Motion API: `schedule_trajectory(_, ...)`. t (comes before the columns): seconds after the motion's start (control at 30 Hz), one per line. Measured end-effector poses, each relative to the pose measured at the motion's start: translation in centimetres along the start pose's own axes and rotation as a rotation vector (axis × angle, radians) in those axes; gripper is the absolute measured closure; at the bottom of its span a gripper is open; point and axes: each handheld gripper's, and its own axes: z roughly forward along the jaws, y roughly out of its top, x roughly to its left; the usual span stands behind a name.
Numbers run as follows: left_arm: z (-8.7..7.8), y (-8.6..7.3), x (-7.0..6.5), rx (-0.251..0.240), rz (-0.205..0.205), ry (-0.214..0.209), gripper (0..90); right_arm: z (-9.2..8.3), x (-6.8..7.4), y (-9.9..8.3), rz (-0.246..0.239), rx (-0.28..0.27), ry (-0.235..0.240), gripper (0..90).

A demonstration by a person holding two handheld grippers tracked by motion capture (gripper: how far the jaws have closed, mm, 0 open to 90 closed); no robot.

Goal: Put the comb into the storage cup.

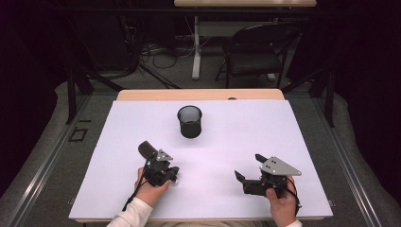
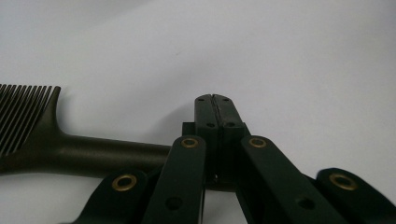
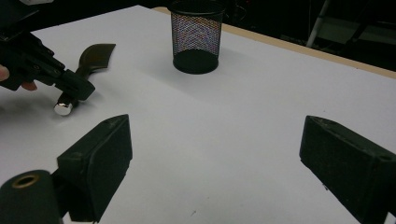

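One black mesh cup [image 1: 189,121] stands upright on the white table [image 1: 246,127], toward the far edge and well apart from both grippers, with bare tabletop between it and them. One dark comb [image 2: 56,144] lies flat on the table at the near left. In the left gripper view its handle runs under the left gripper [image 2: 215,103], whose jaws are pressed together at the tips, and its teeth lie off to the left. From the right gripper view, the handle seems to be pinched in those jaws, with the silver end cap [image 3: 62,108] resting on the table. The right gripper [image 1: 251,167] hovers at the near right, its jaws spread wide with nothing between them.
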Motion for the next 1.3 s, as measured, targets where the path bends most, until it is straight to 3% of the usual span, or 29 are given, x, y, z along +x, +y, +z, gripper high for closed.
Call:
schedule_trajectory(0.87, -0.9, -1.4, -0.2, 0.058, 0.027, 0.004, 90.0, 0.0, 0.0, 0.0, 0.005, 0.0, -0.001, 9.8)
schedule_trajectory(1.3, -2.1, -2.6, 0.6, 0.071, 0.021, 0.02, 90.0, 0.1, 0.0, 0.0, 0.008, -0.001, -0.002, 9.8)
